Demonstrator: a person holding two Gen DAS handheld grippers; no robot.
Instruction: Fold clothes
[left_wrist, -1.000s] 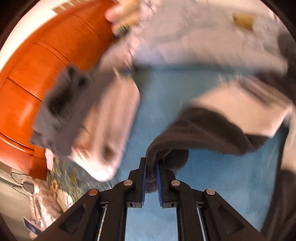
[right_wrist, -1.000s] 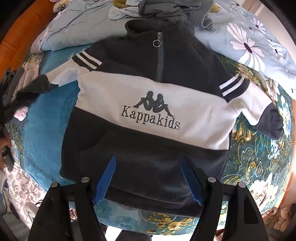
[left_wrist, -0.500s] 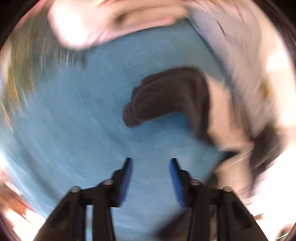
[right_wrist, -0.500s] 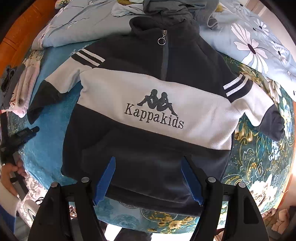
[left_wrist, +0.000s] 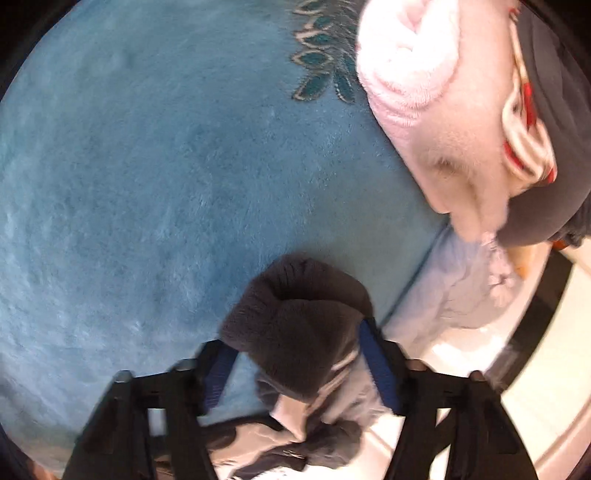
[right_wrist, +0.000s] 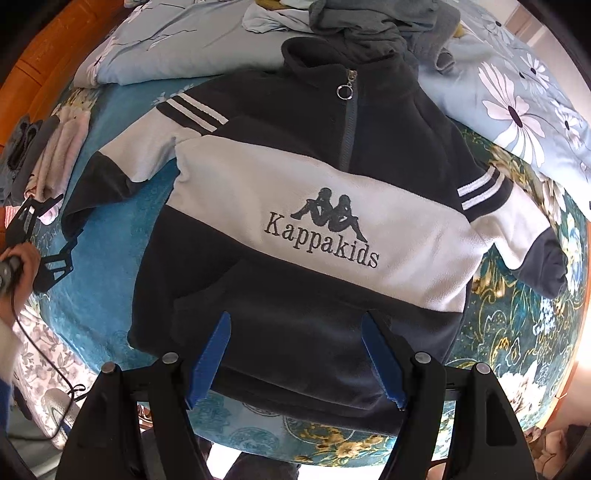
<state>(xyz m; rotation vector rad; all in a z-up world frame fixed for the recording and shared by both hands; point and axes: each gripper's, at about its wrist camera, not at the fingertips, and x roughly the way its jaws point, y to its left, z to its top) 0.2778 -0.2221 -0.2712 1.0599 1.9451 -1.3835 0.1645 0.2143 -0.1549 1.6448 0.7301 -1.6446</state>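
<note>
On a teal plush blanket (left_wrist: 155, 192), seen through the left wrist camera, the left gripper (left_wrist: 295, 365) is straddling the dark cuff (left_wrist: 295, 321) of a fleece sleeve, its jaws closing with the cuff between the blue pads (left_wrist: 380, 373); the right pad is touching the fabric, the left one standing just clear. A stack of folded pink and grey clothes (left_wrist: 443, 110) is lying at the far right.

In the right wrist view, the right gripper (right_wrist: 295, 358) is hanging over the near hem of a dark and white sweatshirt (right_wrist: 314, 206), jaws standing wide apart and gripping nothing. The garment is lying face up, spread flat across the blanket, sleeves out to both sides, collar at the far end against a floral duvet (right_wrist: 517, 103). At the left edge a person's hand (right_wrist: 18, 266) is holding the left gripper at the left cuff, beside the folded stack.
</note>
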